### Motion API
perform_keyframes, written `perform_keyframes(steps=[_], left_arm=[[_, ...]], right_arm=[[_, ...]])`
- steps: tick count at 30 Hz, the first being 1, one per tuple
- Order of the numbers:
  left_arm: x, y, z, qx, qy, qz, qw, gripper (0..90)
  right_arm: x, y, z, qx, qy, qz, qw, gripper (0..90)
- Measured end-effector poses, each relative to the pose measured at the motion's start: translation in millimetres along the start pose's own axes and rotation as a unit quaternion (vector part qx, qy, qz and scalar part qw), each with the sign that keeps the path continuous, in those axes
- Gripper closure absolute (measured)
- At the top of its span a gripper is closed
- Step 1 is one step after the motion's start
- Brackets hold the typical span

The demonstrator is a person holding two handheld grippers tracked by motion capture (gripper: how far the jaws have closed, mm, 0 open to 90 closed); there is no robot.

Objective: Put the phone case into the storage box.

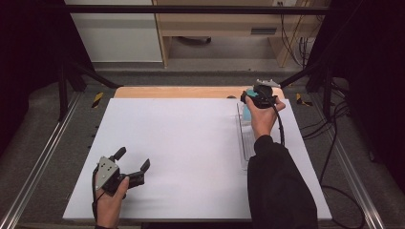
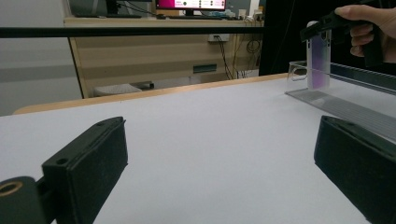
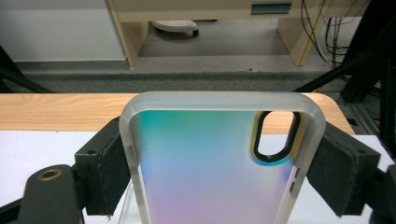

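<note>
My right gripper [image 3: 219, 163] clamps the phone case [image 3: 210, 168] over the clear tray [image 1: 246, 143] at two o'clock; a tilt could snag its rim; left gripper [image 1: 132, 160] idles open.

Phone case [image 3: 219, 163] above tray [image 1: 244, 143] — table's [image 1: 181, 143] right

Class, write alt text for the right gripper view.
The right tongs clamp an iridescent phone case by its long edges, its camera cutout at upper right. Behind it lie the white table, its wooden edge and a desk.
</note>
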State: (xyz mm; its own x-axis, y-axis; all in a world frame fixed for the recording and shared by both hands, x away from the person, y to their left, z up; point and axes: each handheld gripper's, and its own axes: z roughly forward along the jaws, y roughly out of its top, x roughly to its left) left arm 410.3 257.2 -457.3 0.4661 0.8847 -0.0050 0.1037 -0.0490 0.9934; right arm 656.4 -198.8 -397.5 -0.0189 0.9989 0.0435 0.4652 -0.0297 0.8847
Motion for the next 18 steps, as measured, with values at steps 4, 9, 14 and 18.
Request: perform_keyframes(steps=[4,9,14,18], left_arm=[[0.2,0.6,-1.0,-0.003,0.0,0.001,1.0,2.2],[-0.8,1.0,-0.8,-0.006,-0.003,0.002,1.0,2.1],[-0.4,1.5,-1.5,-0.008,-0.006,0.004,0.9999,1.6],[-0.6,1.5,-1.3,-0.007,-0.006,0.003,1.0,1.6]], right_arm=[[2.5,-1.9,2.7,0.0,0.002,0.001,1.0,17.7],[4.5,-4.4,7.0,0.002,0.002,0.002,1.0,17.7],[6.6,-5.6,8.9,0.001,0.0,0.0,1.0,17.6],[6.7,-6.6,10.4,0.003,0.0,0.002,1.0,17.6]])
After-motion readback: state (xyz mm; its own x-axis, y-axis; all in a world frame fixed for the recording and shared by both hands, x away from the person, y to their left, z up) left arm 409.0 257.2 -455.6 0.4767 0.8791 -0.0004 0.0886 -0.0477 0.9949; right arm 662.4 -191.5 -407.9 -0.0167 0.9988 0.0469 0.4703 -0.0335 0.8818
